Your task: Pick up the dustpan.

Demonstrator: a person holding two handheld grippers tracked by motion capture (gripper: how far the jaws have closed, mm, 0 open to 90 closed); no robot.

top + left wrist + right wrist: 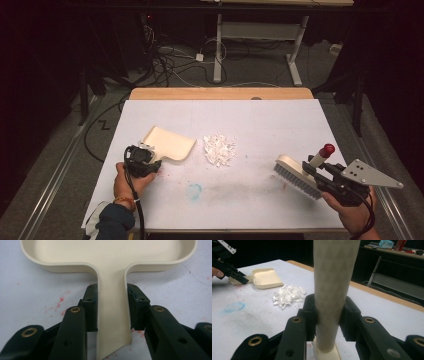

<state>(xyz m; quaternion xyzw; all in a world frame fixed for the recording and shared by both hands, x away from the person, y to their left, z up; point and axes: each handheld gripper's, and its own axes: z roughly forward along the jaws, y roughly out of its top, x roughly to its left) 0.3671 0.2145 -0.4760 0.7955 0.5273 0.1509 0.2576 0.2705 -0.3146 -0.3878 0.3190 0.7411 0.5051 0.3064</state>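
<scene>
A cream dustpan (170, 142) lies flat on the white table cover, left of centre. My left gripper (154, 162) is shut on its handle; in the left gripper view both pads press the sides of the dustpan handle (111, 315). A pile of white paper scraps (219, 149) lies just right of the pan's mouth. At the right, my right gripper (311, 171) is shut on the pale handle (332, 285) of a brush (295, 176), whose handle ends in a red tip (328, 149). The brush hangs tilted over the table, bristles toward the scraps. The dustpan (265, 277) and the left gripper (239, 278) also appear far off in the right gripper view.
The white cover (260, 115) carries a blue smudge (194, 190) near the front and faint red specks by the left hand. A wooden table edge (220, 93) runs along the far side. Cables and a desk frame (260, 35) stand on the floor beyond.
</scene>
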